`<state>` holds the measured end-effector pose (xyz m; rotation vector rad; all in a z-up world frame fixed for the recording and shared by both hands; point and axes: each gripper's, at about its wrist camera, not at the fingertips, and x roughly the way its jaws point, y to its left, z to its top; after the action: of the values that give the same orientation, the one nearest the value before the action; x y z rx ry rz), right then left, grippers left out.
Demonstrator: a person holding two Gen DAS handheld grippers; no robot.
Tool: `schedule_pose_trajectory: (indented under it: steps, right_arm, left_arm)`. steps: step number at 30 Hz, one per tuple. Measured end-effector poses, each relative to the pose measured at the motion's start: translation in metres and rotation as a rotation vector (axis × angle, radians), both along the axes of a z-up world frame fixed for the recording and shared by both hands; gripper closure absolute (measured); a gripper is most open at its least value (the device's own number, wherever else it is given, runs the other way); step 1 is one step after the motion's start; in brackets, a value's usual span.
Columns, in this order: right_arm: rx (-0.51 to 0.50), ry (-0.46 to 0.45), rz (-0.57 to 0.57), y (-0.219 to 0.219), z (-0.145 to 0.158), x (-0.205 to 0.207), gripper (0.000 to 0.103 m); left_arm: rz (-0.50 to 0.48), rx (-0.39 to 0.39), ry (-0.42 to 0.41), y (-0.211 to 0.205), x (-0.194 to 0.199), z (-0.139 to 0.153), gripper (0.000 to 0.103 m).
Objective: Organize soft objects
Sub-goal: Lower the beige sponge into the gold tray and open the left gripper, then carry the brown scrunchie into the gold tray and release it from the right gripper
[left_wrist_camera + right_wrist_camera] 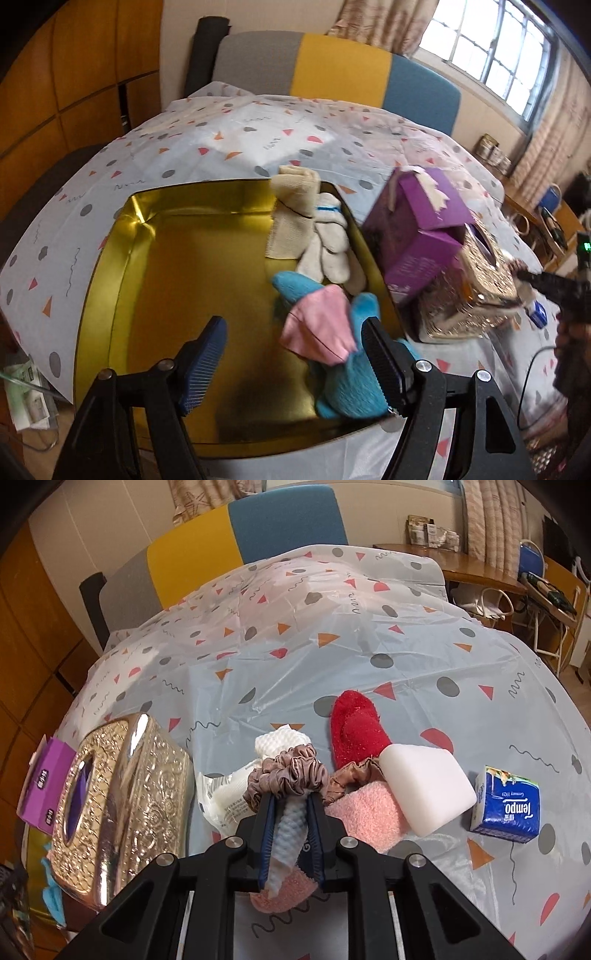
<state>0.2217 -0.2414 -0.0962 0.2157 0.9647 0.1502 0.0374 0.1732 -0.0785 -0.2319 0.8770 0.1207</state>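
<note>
The left claw [291,354] tilts steeply down over a gold tin [155,236], its jaws spread wide and gripping nothing. Its blue-padded fingers [201,365] hang over the tin's near end. Just ahead of the right finger lies a blue sock [343,391] with a pink cloth [321,328] draped on it; the sock touches that finger's inner side or lies just behind it, which of the two I cannot tell. Farther ahead, at the tin's far right corner, lie a white glove [328,251] and a beige cloth [291,210] that hangs over the rim.

The right claw [290,834] also points steeply down, clenched on a white waffle cloth [290,830] that runs up between its jaws. At the fingertips sits a taupe scrunchie [291,771], touching the cloth. Just right of the claw is a pink towel [365,812], under a white sponge [428,786]; beyond them, a red sock [354,731]. Farther right stands a tissue pack [506,805]. Left of the claw lies a white packet [225,797], then an embossed gold box [125,801] and a purple carton [42,786].

Everything rests on a pale tablecloth [332,657] with dots and triangles. Behind the table is a grey, yellow and blue chair [343,70]. There are wooden panels on the left, and a curtained window [495,48] and a wooden desk [476,572] on the right.
</note>
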Motion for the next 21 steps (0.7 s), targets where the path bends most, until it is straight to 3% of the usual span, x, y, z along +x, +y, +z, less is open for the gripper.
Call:
schedule_pose_trajectory:
  steps: [10, 21]
  right_arm:
    - [0.01, -0.073, 0.04, 0.043, 0.043, 0.017, 0.087]
    - [0.033, -0.194, 0.262, 0.144, 0.102, 0.007, 0.087]
  left_arm:
    - [-0.015, 0.013, -0.009, -0.005, -0.011, 0.004, 0.027]
    - [0.012, 0.052, -0.055, 0.007, -0.029, 0.015, 0.022]
